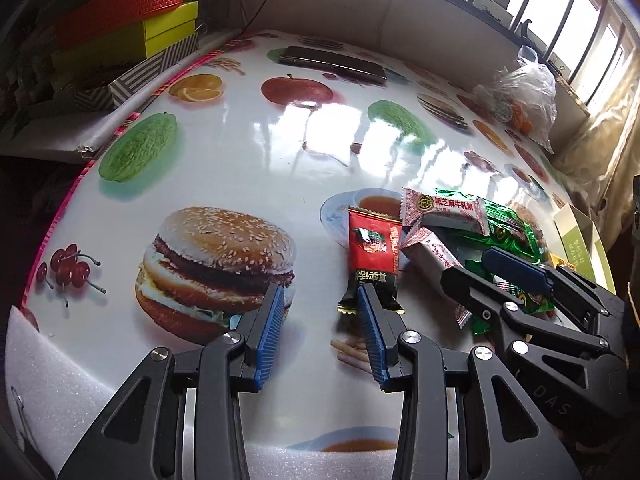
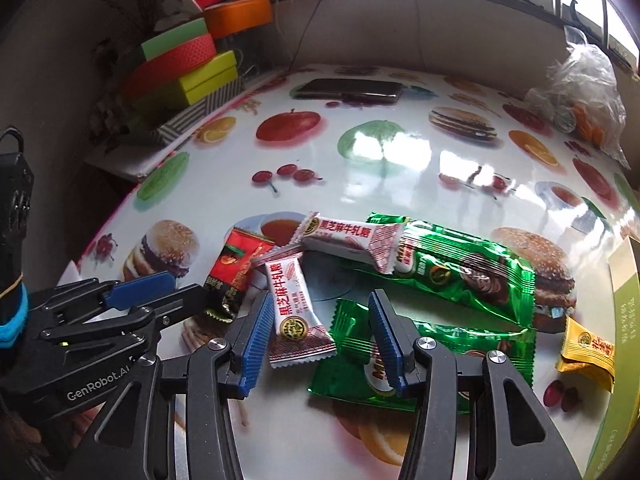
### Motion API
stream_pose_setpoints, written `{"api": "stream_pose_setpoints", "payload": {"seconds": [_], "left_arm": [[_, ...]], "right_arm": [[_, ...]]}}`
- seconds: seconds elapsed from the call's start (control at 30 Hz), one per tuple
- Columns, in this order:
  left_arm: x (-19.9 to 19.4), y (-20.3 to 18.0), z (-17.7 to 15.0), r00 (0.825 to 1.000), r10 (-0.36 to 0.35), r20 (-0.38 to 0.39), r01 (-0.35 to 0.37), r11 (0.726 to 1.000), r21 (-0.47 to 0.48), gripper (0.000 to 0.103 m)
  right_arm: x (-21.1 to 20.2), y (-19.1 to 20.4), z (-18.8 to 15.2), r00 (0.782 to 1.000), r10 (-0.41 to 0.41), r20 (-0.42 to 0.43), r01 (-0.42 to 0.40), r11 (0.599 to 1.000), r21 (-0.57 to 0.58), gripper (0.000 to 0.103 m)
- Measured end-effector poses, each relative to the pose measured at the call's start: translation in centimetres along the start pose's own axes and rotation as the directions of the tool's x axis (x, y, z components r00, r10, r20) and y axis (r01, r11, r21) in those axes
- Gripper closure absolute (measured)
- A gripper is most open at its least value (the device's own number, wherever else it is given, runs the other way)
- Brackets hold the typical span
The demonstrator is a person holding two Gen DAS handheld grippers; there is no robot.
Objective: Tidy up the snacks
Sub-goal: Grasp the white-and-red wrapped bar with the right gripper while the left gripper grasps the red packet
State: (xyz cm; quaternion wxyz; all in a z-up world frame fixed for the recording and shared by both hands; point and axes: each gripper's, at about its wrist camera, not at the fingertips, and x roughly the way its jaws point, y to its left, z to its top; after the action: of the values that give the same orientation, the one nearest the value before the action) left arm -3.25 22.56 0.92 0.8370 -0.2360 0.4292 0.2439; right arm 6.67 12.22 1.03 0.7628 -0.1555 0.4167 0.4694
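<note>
On the glossy table (image 2: 420, 184) with food prints, the snacks lie in one loose pile, near the right side. The right gripper (image 2: 320, 340) hangs over the near part of this pile. Its jaws stand fairly wide and hold nothing. Between its blue pads, in the right wrist view, lies a white candy (image 2: 296, 316). The long axis of this candy runs from near to far, almost parallel to the pads, so I judge the jaws can close across its short side without much turning. Whether the pads are already low enough I cannot tell.

A second white candy (image 2: 352, 242) lies farther, across a long green pack (image 2: 464, 276). Another green pack (image 2: 360, 364) lies under the right pad. A yellow candy (image 2: 588, 354) sits apart on the right.

The left gripper (image 1: 320, 320) is left of the pile, with a narrower gap, also empty. A red-black pack (image 1: 374, 262) lies just beyond its right finger, long axis near to far. For the white candy the right hand is clearly nearer; the red-black pack suits the left hand better.
</note>
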Motion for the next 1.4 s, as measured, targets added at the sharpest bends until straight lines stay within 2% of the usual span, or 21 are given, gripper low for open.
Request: {"api": "stream_pose_setpoints", "payload": {"seconds": [0.27, 0.53, 0.87, 1.17, 1.4], "left_arm": [[-0.4, 0.7, 0.2, 1.000, -0.007, 0.009, 0.007, 1.000, -0.023, 0.064], [-0.5, 0.7, 0.3, 1.000, -0.017, 0.010, 0.017, 1.000, -0.024, 0.064], [-0.8, -0.2, 0.6, 0.999, -0.041, 0.017, 0.041, 0.999, -0.001, 0.064], [0.0, -2.3, 1.1, 0.998, -0.067, -0.012, 0.068, 0.995, 0.078, 0.064], [1.3, -3.2, 1.2, 0.999, -0.041, -0.034, 0.044, 0.994, 0.104, 0.064]], "right_arm": [[1.2, 1.1, 0.3, 1.000, -0.007, -0.011, 0.007, 0.999, -0.043, 0.054], [1.5, 1.4, 0.2, 1.000, -0.008, -0.016, 0.007, 0.998, -0.057, 0.082], [0.1, 1.0, 0.2, 0.999, -0.002, 0.032, 0.003, 1.000, -0.024, 0.083], [-2.2, -0.4, 0.4, 0.996, -0.017, 0.083, 0.013, 0.999, 0.049, 0.083], [-2.8, -1.5, 0.2, 0.996, -0.033, 0.089, 0.025, 0.996, 0.086, 0.083]]}}
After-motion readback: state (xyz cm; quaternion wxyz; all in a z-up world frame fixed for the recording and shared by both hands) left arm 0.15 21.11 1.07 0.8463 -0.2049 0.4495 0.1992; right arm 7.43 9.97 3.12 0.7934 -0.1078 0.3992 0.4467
